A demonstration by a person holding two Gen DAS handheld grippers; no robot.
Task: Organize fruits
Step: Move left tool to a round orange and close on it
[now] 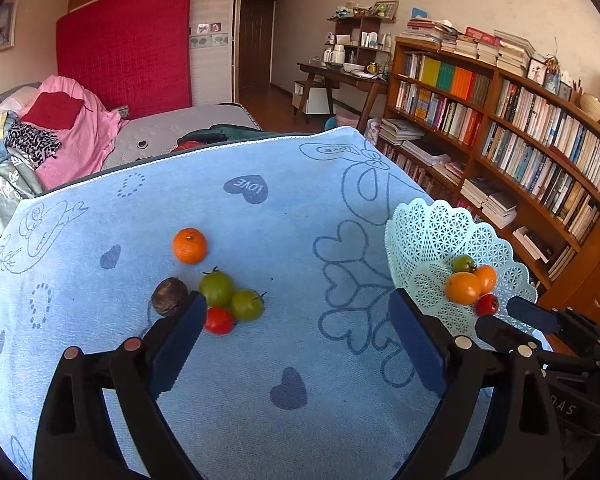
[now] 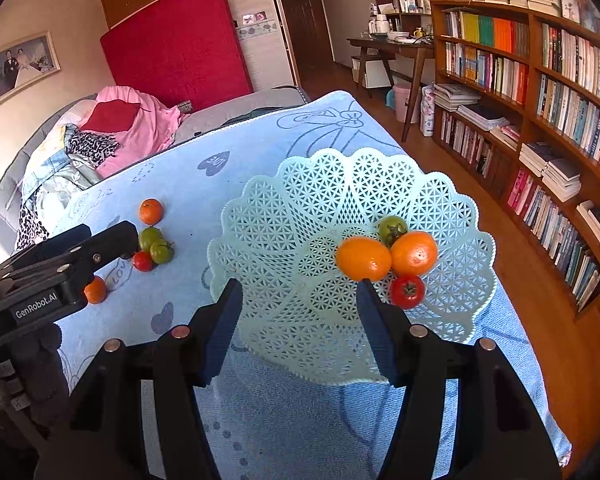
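Our left gripper (image 1: 296,340) spreads its fingers, released, near the loose tomatoes (image 1: 230,300). Our right gripper (image 2: 298,312) hangs released before the basket (image 2: 300,200), grasping nothing.

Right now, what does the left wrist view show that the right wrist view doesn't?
Only the left wrist view: a dark brown fruit beside the green tomatoes. Only the right wrist view: a second loose orange, nearer the camera. Both: the lattice basket holding four fruits, plus one orange and a red tomato on the blue cloth.
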